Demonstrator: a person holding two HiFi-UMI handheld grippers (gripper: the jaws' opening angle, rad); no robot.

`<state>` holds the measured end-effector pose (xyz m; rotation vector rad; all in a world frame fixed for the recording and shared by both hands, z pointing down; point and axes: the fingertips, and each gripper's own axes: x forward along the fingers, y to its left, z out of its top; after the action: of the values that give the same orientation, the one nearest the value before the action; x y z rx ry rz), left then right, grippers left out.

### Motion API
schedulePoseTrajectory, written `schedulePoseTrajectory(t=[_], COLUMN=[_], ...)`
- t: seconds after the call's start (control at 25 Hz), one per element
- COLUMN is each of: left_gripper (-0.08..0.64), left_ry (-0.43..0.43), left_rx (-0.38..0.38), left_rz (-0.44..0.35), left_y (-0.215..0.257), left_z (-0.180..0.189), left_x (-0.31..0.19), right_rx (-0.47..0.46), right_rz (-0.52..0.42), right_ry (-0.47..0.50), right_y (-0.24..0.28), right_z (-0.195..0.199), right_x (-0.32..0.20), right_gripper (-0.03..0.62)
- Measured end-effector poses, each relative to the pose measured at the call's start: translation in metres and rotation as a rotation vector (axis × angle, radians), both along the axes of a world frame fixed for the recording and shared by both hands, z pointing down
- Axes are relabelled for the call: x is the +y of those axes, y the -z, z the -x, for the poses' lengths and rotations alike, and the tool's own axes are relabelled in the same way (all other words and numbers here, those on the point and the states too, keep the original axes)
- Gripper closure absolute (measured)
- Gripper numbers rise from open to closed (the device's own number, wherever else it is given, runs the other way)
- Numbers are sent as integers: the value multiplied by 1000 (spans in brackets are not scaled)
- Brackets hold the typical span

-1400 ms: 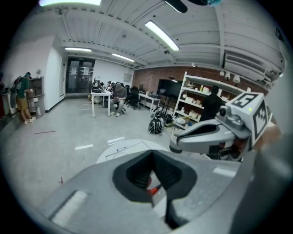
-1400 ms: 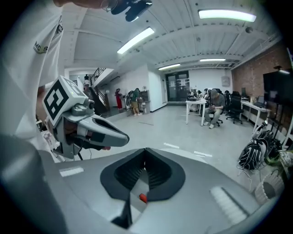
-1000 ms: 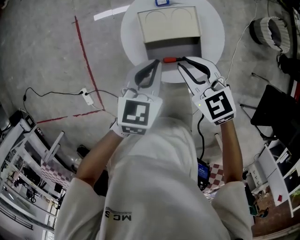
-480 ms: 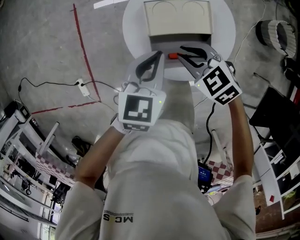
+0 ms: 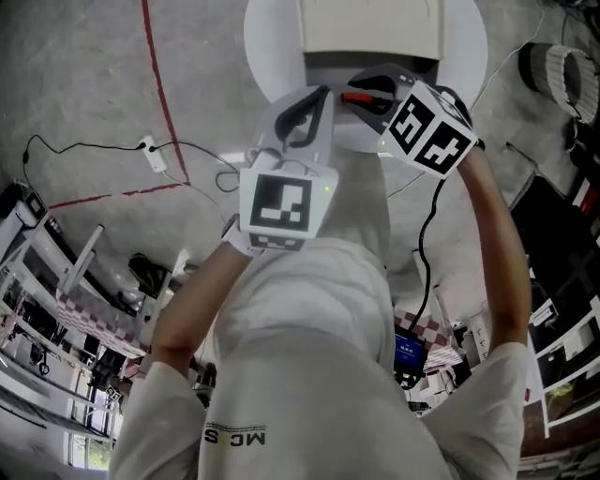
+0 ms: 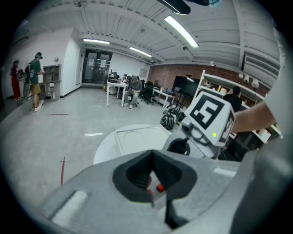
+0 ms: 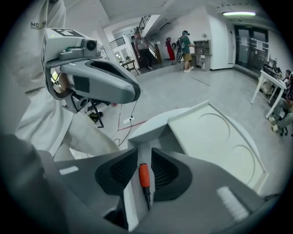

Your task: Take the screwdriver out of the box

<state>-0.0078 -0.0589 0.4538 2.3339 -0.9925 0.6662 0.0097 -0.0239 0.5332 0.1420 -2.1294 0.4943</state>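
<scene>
The screwdriver (image 7: 144, 176), with an orange handle and a dark tip, lies on a white surface in front of the cream box (image 5: 370, 23), whose lid stands open. My right gripper (image 7: 143, 151) points steeply down over it, one jaw on each side of the handle. The jaws are opening and a gap shows on both sides, so the pads do not press on it. In the head view the right gripper (image 5: 367, 94) hides most of the screwdriver (image 5: 356, 97). My left gripper (image 5: 319, 98) hovers just to its left, jaw tips together and nothing between them.
The box stands on a round white table (image 5: 272, 47). On the concrete floor are a red tape line (image 5: 159, 84), a power strip (image 5: 150, 150) with cables, and racks at lower left. Several people stand far off in the hall (image 7: 183, 45).
Both grippers have sunk toward the table. The right one has tipped downward over the screwdriver and its jaws have spread wider. The left gripper's jaws stay together.
</scene>
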Motion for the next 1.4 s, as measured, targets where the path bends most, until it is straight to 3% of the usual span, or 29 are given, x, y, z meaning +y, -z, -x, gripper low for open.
schedulePoseTrajectory(t=[0.68,1.28,1.4], left_gripper=[560,560,560], left_ry=[45,51,61], left_rx=[13,16,20], left_rz=[47,68,74], left_y=[-27,-34,-34], left_z=[11,22,24], left_x=[6,7,8], right_rx=[139,231,252], right_rz=[205,336,350], right_ry=[198,292,305], right_y=[-67,-91,-93], right_z=[2,-3,-3], right_x=[23,31,35], right_gripper=[480,473,496])
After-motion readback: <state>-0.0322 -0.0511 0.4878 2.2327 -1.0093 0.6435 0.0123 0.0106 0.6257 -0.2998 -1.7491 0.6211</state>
